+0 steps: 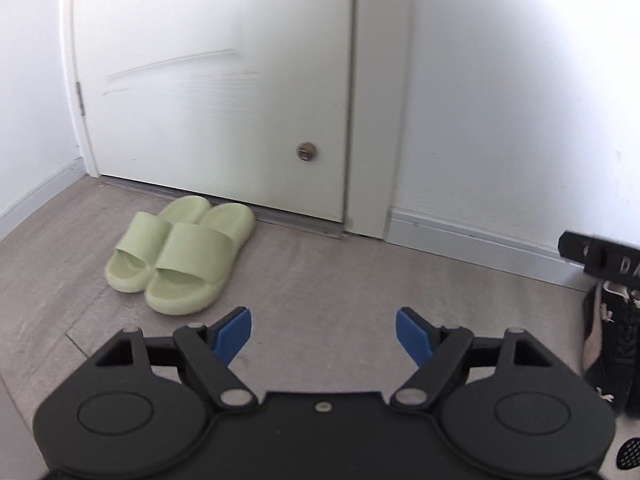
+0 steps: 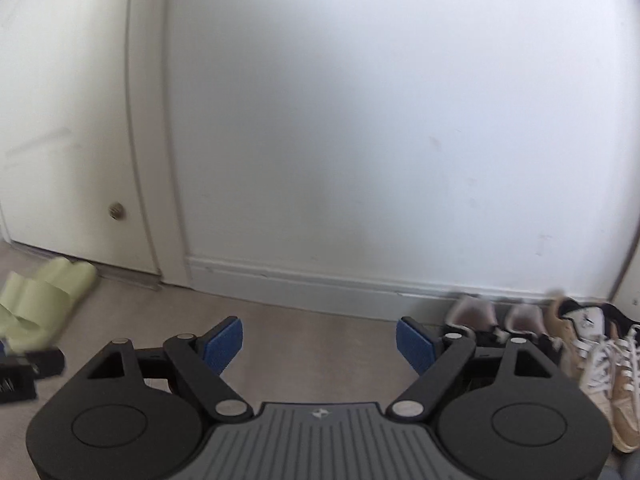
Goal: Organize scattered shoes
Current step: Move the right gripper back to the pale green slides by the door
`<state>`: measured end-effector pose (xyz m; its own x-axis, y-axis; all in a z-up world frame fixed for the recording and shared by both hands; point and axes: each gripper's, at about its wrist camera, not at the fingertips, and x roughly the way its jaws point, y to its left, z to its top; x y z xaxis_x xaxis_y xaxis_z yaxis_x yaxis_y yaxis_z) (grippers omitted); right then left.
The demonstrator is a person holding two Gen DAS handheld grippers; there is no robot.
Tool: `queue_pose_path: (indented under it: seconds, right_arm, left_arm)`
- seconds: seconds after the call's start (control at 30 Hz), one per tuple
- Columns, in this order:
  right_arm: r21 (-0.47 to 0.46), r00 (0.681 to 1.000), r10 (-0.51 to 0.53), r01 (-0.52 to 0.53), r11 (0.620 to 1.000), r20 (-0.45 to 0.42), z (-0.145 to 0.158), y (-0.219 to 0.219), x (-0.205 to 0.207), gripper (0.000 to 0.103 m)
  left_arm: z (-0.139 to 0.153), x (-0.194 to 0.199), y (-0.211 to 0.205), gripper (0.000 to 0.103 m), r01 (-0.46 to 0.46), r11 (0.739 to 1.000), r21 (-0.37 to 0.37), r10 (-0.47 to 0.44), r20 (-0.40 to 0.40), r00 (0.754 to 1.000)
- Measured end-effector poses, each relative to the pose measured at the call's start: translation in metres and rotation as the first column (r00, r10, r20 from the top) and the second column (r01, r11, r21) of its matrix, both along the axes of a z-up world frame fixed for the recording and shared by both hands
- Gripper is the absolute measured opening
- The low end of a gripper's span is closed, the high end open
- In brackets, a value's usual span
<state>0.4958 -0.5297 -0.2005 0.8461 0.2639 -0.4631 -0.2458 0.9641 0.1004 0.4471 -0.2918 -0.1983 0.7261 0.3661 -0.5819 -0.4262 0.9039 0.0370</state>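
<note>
Ahead-left of our spread, empty left tongs [image 1: 324,330], green slides [image 1: 180,256] sit paired; sneakers [image 2: 600,364] line the wall right of our spread, empty right tongs [image 2: 320,340].

A: How does the left tool [image 1: 323,330] stand?
B: Blue pads wide apart, nothing between them, tilted downward; the right tool [image 2: 320,340] likewise gapes empty, angled down too

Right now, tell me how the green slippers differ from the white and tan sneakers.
The green slippers are open-toed slides without laces; the white and tan sneakers are closed and laced. The slippers sit before the door; the sneakers sit by the wall, beside other shoes. Each pair lies side by side on the floor.
</note>
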Motion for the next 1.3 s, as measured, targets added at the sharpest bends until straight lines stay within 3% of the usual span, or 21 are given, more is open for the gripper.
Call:
queue_pose_path:
  seconds: [0.1, 0.17, 0.23, 0.37, 0.47, 0.57, 0.67, 0.77, 0.9, 1.07, 1.3]
  right_arm:
    - [0.076, 0.997, 0.080, -0.079, 0.994, -0.009, 0.026, 0.059, 0.003, 0.085]
    - [0.046, 0.986, 0.168, -0.168, 0.985, 0.003, 0.038, 0.106, -0.001, 0.085]
    - [-0.034, 0.958, 0.286, -0.286, 0.958, 0.000, 0.043, 0.153, -0.007, 0.085]
    - [-0.174, 0.899, 0.433, -0.439, 0.882, -0.073, 0.035, 0.247, -0.011, 0.085]
    - [-0.120, 0.883, 0.466, -0.470, 0.874, -0.065, 0.020, 0.302, -0.013, 0.085]
    - [-0.021, 0.910, 0.410, -0.412, 0.911, -0.059, -0.008, 0.337, -0.018, 0.085]
    - [0.105, 0.936, 0.300, -0.284, 0.953, -0.183, -0.049, 0.367, -0.014, 0.085]
    - [0.188, 0.943, 0.265, -0.228, 0.955, -0.203, -0.080, 0.395, -0.014, 0.085]
    - [0.148, 0.932, 0.319, -0.296, 0.944, -0.172, -0.111, 0.433, -0.021, 0.084]
    - [0.139, 0.936, 0.313, -0.293, 0.946, -0.159, -0.129, 0.452, -0.019, 0.084]
    - [0.106, 0.971, 0.210, -0.198, 0.974, -0.115, -0.140, 0.467, -0.004, 0.084]
  left_arm:
    - [-0.007, -0.011, 0.072, 0.081, -0.071, 0.996, 0.059, 0.072, -0.014, 0.997]
    - [-0.019, -0.016, 0.119, 0.081, -0.120, 0.983, 0.136, 0.126, -0.033, 0.992]
    - [-0.032, -0.021, 0.153, 0.081, -0.164, 0.974, 0.154, 0.172, -0.039, 0.984]
    - [-0.054, -0.030, 0.236, 0.081, -0.314, 0.948, 0.044, 0.316, -0.037, 0.948]
    - [-0.067, -0.040, 0.277, 0.081, -0.426, 0.904, -0.029, 0.424, -0.063, 0.904]
    - [-0.071, -0.053, 0.301, 0.081, -0.495, 0.865, -0.077, 0.491, -0.065, 0.869]
    - [-0.081, -0.065, 0.324, 0.081, -0.532, 0.827, -0.183, 0.528, -0.072, 0.846]
    - [-0.091, -0.064, 0.331, 0.081, -0.553, 0.817, -0.165, 0.543, -0.103, 0.833]
    - [-0.093, -0.074, 0.336, 0.080, -0.597, 0.792, -0.128, 0.590, -0.088, 0.802]
    - [-0.102, -0.081, 0.357, 0.080, -0.611, 0.757, -0.233, 0.604, -0.106, 0.790]
    - [-0.111, -0.069, 0.363, 0.080, -0.590, 0.789, -0.169, 0.579, -0.117, 0.807]
